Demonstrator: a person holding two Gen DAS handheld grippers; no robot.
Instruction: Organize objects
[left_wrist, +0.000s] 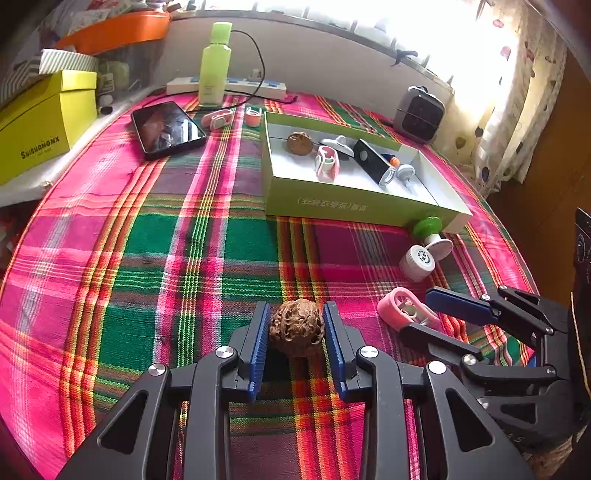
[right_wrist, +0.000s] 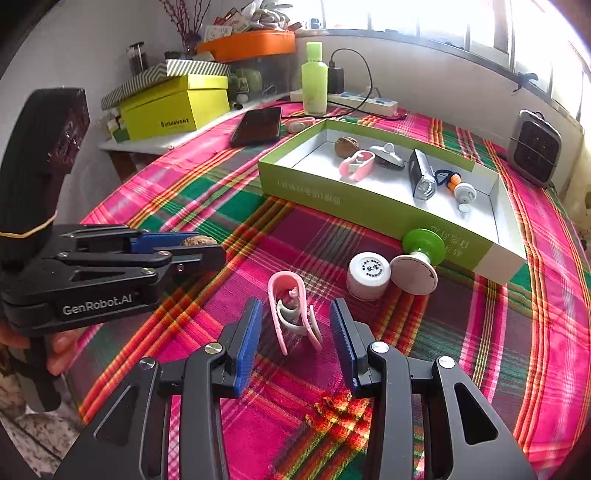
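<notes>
Walnut (left_wrist: 296, 327) sits clamped between the left gripper's (left_wrist: 296, 325) blue pads, on the cloth (left_wrist: 147, 258) well in front of the green box (left_wrist: 354, 206). Right gripper (right_wrist: 295, 328) w/ jaws apart straddles a pink clip (right_wrist: 293, 314), pads not touching it, nearer the box. White cap (right_wrist: 368, 275) & green knob (right_wrist: 423, 242) lie just beside the box's front wall.

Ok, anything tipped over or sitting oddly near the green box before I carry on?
Yes: the green-topped knob lies tipped on its side against the green box front wall, its white base facing out, beside the white cap. Nothing looks spilled or broken.
</notes>
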